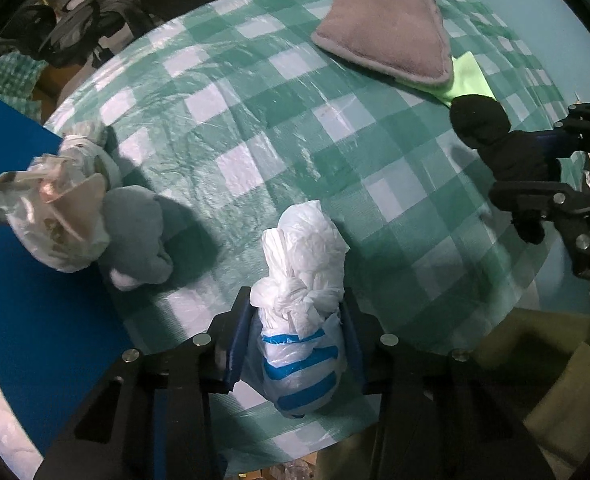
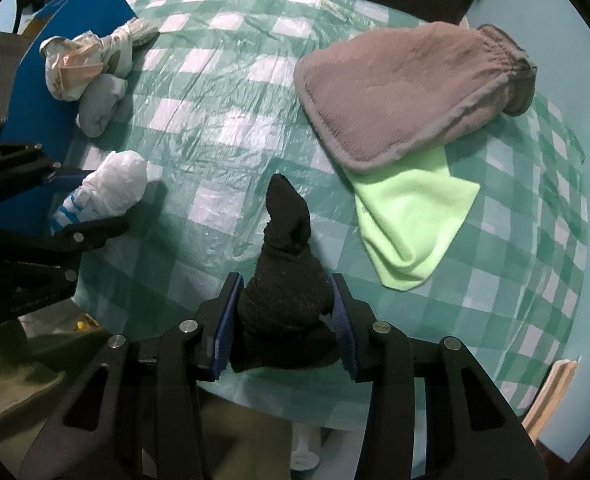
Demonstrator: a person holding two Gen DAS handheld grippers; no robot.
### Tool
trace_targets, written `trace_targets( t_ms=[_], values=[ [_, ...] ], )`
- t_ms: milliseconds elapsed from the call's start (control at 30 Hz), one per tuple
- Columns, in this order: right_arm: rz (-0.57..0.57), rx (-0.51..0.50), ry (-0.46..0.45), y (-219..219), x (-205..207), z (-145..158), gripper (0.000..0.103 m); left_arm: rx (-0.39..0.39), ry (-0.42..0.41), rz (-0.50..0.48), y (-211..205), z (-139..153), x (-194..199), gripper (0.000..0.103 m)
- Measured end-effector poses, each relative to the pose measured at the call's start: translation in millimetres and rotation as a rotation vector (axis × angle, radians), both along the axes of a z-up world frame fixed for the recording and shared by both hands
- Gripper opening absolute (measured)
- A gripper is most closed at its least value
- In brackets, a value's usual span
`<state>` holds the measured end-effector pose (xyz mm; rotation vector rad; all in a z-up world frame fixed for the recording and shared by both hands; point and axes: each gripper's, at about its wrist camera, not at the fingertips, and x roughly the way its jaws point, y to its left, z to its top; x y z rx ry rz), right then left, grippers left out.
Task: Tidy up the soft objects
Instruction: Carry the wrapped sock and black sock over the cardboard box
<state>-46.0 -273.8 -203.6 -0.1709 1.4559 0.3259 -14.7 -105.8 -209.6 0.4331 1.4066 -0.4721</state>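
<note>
Left gripper (image 1: 299, 344) pinches a knotted white blue-striped plastic bag (image 1: 301, 320); right gripper (image 2: 285, 316) pinches a rolled black sock (image 2: 285, 280). The embossed lettering on the gripper body is too dim to read.

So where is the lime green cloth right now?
Right wrist view, right side: the green cloth lies on the checked tablecloth, partly under the grey mitt.

Left gripper (image 1: 297, 344) clamped on a knotted white plastic bag with blue stripes (image 1: 301, 320), checked green tablecloth (image 1: 231, 128) beneath, crumpled bags and grey bundle (image 1: 135, 236) at left, grey mitt (image 1: 395, 20) far right, right gripper (image 1: 535, 168) holding black sock (image 1: 495, 140).
</note>
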Motion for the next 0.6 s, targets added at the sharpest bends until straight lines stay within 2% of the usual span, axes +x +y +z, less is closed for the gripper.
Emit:
trace_targets(
  t_ms=[400, 600],
  values=[
    [0.038, 0.025, -0.044, 4, 30, 34, 0.043, -0.068, -0.084, 0.088, 17, 51, -5, 0.042],
    [0.056, 0.029, -0.065, 11, 27, 55, 0.043, -0.086, -0.128, 0.108, 20, 78, 3, 0.042]
  ],
)
